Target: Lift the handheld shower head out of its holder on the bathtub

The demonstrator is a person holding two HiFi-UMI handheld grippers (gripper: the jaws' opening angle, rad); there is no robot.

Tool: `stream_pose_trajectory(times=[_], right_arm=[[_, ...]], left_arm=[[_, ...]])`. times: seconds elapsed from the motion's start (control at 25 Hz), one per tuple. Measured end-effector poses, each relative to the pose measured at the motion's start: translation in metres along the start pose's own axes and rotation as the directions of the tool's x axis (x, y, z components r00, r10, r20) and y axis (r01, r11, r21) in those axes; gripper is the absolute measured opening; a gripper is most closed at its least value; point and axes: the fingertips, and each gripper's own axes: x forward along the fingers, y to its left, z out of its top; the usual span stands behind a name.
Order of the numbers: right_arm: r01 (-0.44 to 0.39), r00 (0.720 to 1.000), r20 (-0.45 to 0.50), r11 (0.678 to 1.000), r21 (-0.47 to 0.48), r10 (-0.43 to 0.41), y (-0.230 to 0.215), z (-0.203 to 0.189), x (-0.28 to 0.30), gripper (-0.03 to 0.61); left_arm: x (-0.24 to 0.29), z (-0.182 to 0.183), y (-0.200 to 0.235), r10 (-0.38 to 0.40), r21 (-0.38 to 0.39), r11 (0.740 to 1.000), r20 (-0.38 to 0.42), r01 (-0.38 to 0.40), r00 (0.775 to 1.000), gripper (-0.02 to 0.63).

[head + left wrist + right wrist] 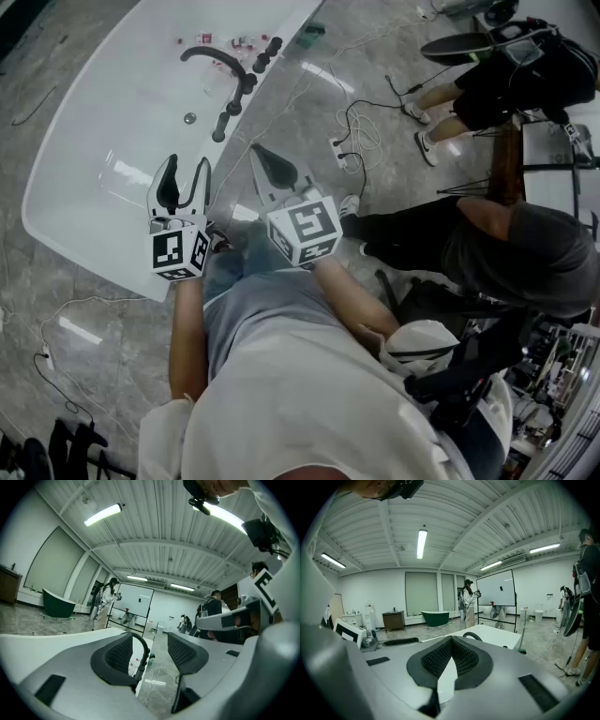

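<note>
The white bathtub [84, 141] fills the upper left of the head view. Black fittings stand on its right rim: an arched spout [217, 58] and, nearer me, the slim handheld shower head [227, 120] in its holder. My left gripper [187, 164] hangs over the tub's near end with its jaws wide open and nothing between them. In the left gripper view [158, 644] the spout [143, 651] shows far off through the gap. My right gripper [260, 152] hovers beside the tub's rim, short of the shower head. Its pads meet at the tip in the right gripper view [451, 641], holding nothing.
White and black cables and a power strip [343, 156] lie on the grey floor right of the tub. Two people [506, 244] are at the right, with a stand nearby. Small red items [234, 42] sit on the tub's far rim. A green tub [435, 617] stands far off.
</note>
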Motion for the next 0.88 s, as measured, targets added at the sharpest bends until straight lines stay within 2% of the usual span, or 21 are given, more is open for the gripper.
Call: stream_pose_trajectory(times=[0.12,0.36,0.56,0.72,0.84,0.88], right_arm=[[-0.029,1.000,-0.008,1.000,0.009,0.029,0.003,-0.008,0.006,0.015],[-0.044,0.999,-0.029,0.998,0.036,0.045,-0.014,-0.034,0.027,0.015],[-0.012,0.999,-0.053,0.999,0.050,0.014,-0.041,-0.062,0.060,0.015],[-0.011,0.994,-0.111,0.999,0.042,0.016,-0.066,-0.093,0.092,0.015],[-0.016,0.990,-0.141,0.999,0.039,0.021,-0.081,-0.119,0.113,0.015],[-0.018,0.988,-0.152,0.999,0.035,0.024,-0.085,-0.128,0.119,0.015]], left_arm=[[0.013,-0.028,0.007,0.017,0.034,0.999,-0.049,-0.015,0.999,0.253],[0.072,-0.108,0.026,0.007,0.028,1.000,-0.152,-0.003,0.988,0.255],[0.130,-0.168,0.051,0.023,0.109,0.994,-0.200,-0.001,0.980,0.255],[0.185,-0.253,0.082,0.061,0.165,0.986,-0.296,-0.012,0.953,0.255],[0.219,-0.327,0.098,0.027,0.094,0.996,-0.401,0.011,0.916,0.256],[0.228,-0.343,0.102,0.023,0.073,0.997,-0.409,0.007,0.912,0.255]])
